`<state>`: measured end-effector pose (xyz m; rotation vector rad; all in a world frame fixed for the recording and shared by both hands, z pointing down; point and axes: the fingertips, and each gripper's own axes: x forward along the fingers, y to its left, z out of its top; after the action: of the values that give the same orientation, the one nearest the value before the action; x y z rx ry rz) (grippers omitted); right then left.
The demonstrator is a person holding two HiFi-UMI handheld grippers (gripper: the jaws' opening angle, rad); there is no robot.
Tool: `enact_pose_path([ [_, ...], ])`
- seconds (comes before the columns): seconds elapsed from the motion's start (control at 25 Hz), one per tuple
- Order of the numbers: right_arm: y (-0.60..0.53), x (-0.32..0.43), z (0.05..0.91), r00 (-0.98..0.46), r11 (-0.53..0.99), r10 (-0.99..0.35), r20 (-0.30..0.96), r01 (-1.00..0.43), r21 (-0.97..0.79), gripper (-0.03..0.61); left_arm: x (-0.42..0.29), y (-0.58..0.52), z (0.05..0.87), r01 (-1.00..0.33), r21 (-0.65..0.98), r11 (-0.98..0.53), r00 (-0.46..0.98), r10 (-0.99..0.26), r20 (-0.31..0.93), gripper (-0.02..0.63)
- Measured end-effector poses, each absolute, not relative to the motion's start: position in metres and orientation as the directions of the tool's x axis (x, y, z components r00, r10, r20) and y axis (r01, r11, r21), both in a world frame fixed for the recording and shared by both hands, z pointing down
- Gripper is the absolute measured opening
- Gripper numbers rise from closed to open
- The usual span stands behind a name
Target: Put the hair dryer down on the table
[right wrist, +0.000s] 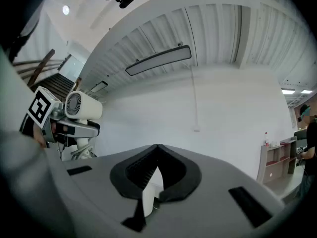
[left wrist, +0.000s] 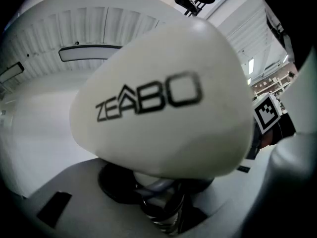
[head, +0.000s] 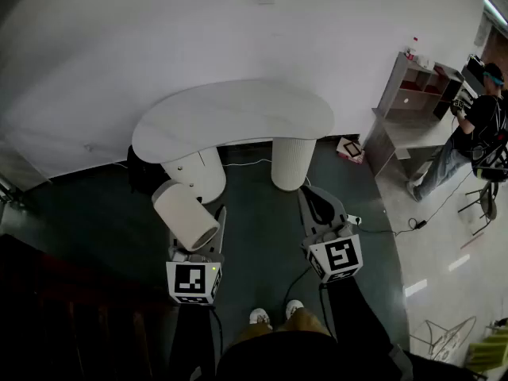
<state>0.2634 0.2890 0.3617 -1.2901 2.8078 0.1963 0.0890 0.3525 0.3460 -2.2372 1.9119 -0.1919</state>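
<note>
A white hair dryer (head: 185, 214) with dark lettering on its body (left wrist: 148, 103) is held low in front of the white kidney-shaped table (head: 238, 113), above the dark floor. My left gripper (head: 203, 232) is shut on its handle, whose ribbed cord end (left wrist: 161, 209) shows between the jaws. The dryer's body fills most of the left gripper view. The right gripper view shows the dryer's rear grille (right wrist: 79, 105) at the far left. My right gripper (head: 316, 201) hangs to the right at the same height, its jaws meeting at the tips (right wrist: 156, 148) with nothing held.
The table stands on two round ribbed legs (head: 292, 161) against a white wall. A shelf unit (head: 413, 94) and a standing person (head: 476, 133) are at the right, with a cable (head: 421, 221) on the pale floor. Dark stairs lie at the lower left.
</note>
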Motion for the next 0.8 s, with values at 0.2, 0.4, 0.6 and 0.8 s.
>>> enact_pose_path([
  [0.2, 0.289, 0.262, 0.362, -0.649, 0.641, -0.757, -0.081, -0.760, 0.105, 0.026, 0.086, 0.352, 0.350, -0.966, -0.220, -0.139, 0.146, -0.989, -0.017, 0.198],
  [0.4, 0.293, 0.254, 0.361, -0.652, 0.643, -0.754, -0.080, -0.758, 0.108, 0.026, 0.077, 0.353, 0.351, -0.967, -0.214, -0.140, 0.147, -0.989, -0.014, 0.198],
  [0.6, 0.299, 0.246, 0.363, -0.659, 0.653, -0.746, -0.096, -0.752, 0.087, 0.026, 0.067, 0.357, 0.351, -0.966, -0.214, -0.147, 0.153, -0.988, -0.013, 0.198],
  [0.8, 0.303, 0.240, 0.367, -0.639, 0.633, -0.763, -0.102, -0.770, 0.080, 0.026, 0.058, 0.360, 0.356, -0.962, -0.217, -0.166, 0.172, -0.985, -0.010, 0.198],
])
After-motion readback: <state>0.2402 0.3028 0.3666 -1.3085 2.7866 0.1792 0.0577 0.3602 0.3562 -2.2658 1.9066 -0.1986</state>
